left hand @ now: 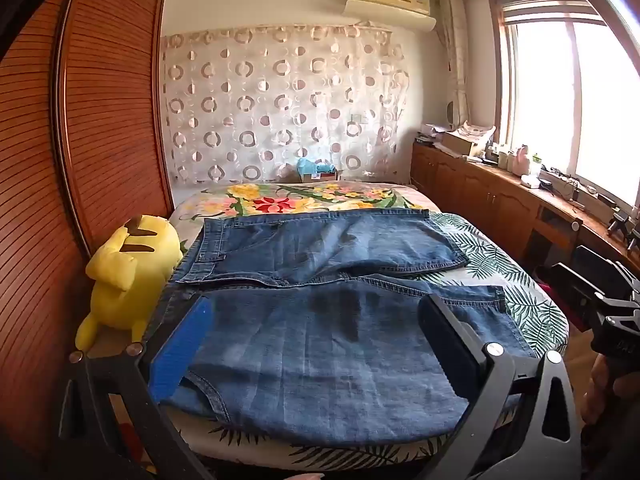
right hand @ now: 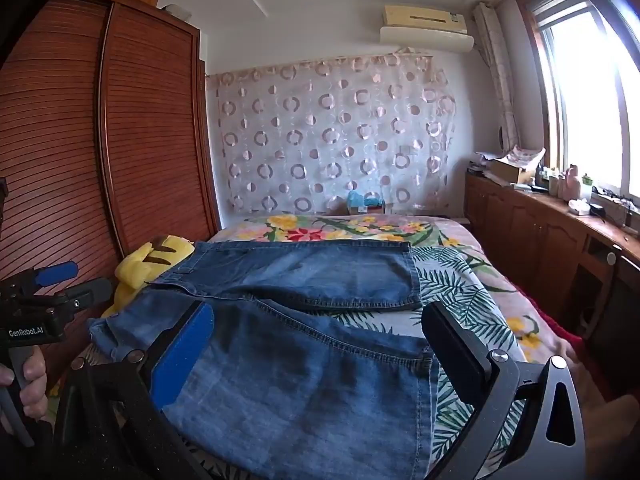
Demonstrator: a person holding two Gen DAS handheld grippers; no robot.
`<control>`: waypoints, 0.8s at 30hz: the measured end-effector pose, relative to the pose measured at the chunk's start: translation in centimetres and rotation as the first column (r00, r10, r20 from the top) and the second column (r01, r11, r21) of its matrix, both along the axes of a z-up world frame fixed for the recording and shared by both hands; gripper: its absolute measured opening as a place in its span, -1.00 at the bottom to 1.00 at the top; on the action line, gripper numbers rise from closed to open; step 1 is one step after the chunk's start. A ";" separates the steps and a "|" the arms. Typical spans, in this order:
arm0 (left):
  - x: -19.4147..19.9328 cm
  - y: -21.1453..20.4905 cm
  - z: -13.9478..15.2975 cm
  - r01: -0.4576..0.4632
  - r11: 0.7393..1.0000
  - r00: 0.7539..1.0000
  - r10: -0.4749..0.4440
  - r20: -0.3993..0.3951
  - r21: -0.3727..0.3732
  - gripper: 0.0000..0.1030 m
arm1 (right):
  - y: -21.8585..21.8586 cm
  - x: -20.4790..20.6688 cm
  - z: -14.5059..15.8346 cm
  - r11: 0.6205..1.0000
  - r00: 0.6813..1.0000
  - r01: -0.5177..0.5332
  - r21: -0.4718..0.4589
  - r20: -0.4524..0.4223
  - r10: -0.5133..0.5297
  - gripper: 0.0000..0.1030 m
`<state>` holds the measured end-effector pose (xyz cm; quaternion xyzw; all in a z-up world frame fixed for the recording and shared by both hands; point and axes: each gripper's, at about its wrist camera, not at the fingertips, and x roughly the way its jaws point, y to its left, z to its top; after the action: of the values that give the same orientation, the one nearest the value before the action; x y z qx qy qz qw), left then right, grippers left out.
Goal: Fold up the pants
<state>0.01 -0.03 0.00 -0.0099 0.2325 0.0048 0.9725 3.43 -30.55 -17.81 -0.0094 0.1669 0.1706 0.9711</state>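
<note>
Nearest in the left wrist view, the left gripper [left hand: 316,332] is hanging over the near leg of the pants [left hand: 320,320], its two fingers spread wide apart with nothing between them: the blue one [left hand: 180,352] is sitting at 8 o'clock, the black one [left hand: 444,340] at 4 o'clock. The pants are lying flat on the bed [left hand: 516,276], both legs running toward 3 o'clock and the waist toward 9 o'clock, filling the middle of the frame. At 9 o'clock a yellow plush toy [left hand: 128,264] is resting just beside the waistband, against the wooden wardrobe [left hand: 80,140]. At 3 o'clock the right gripper [left hand: 592,300] is showing at the frame edge, well off the denim.

In the right wrist view that gripper [right hand: 320,344] is likewise standing wide open and empty above the hem end of the near leg, the blue finger [right hand: 184,356] at 8 o'clock and the black finger [right hand: 456,348] at 4 o'clock.

Farther off at 12 o'clock, the flowered bedcover [left hand: 304,196] is stretching toward a curtain [left hand: 280,104] with ring patterns, and an air conditioner [left hand: 388,4] is sitting high on the wall. At 2 o'clock a bright window [left hand: 568,100] is glowing above a cluttered wooden counter [left hand: 500,176].
</note>
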 end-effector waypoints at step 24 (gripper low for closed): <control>0.0 0.0 0.0 -0.001 1.000 1.000 0.001 0.006 0.005 1.00 | -0.3 -0.1 0.3 1.000 1.000 0.002 0.025 0.009 -0.002 1.00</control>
<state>-0.01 -0.03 0.01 -0.0073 0.2295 0.0057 0.9733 3.36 -30.81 -17.53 0.0019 0.1604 0.1717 0.9720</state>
